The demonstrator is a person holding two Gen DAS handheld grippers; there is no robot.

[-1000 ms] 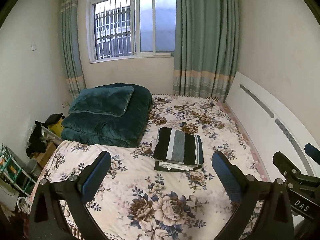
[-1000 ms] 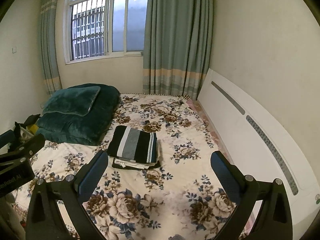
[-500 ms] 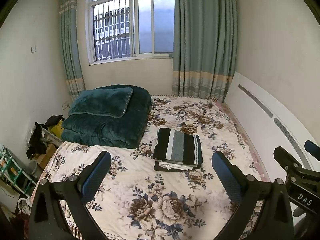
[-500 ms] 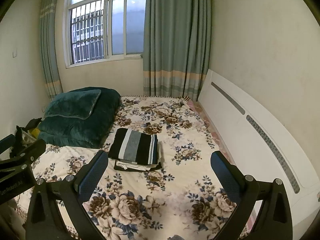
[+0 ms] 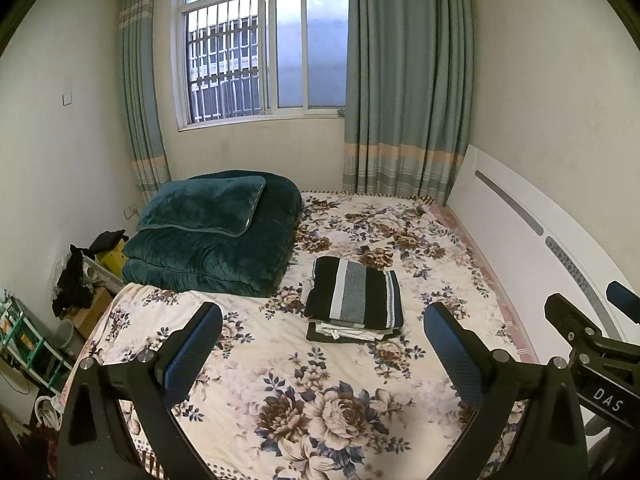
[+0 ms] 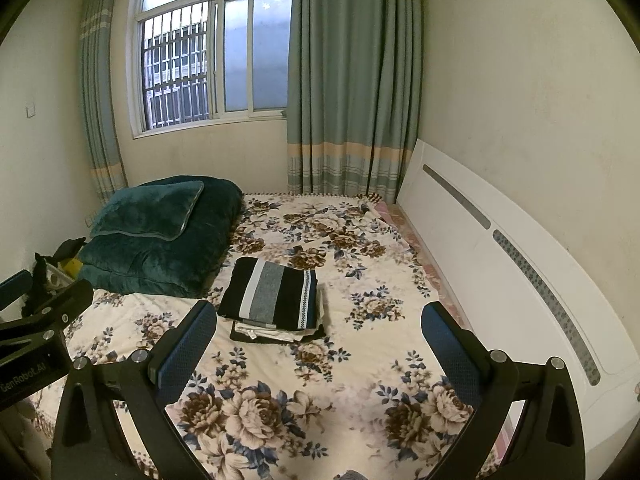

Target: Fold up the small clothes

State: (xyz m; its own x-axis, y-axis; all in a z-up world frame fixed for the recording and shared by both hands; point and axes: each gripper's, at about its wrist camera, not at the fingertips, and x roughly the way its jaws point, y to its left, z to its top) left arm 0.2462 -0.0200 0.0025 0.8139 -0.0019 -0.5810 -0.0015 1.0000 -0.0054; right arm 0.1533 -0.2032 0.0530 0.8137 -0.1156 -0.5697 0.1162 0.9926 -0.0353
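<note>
A stack of folded clothes [image 5: 354, 304] is seen lying near the middle of a bed [image 5: 360, 408] covered by a floral sheet. The top piece is a black garment with white and grey stripes [image 6: 272, 295]; beneath it, white and dark pieces are stacked, their edges showing at the near side. Behind and to the left of the stack, a folded dark green quilt [image 5: 216, 252] is placed with a matching pillow [image 5: 204, 205] on top (the quilt and the stack are apart, not touching). A white headboard [image 6: 500, 248] runs along the right side of the bed, and a barred window [image 5: 260, 56] flanked by grey-green curtains [image 5: 404, 92] is set in the far wall.

The left tool [image 5: 322, 340] is held above the near part of the bed with its blue-padded fingers [image 5: 192, 354] spread wide and nothing between them. The right tool [image 6: 318, 340] is likewise released, its pads [image 6: 450, 354] far apart and holding nothing. Both tools are kept well short of the stack, side by side, each visible at the edge of the other's view.
</note>
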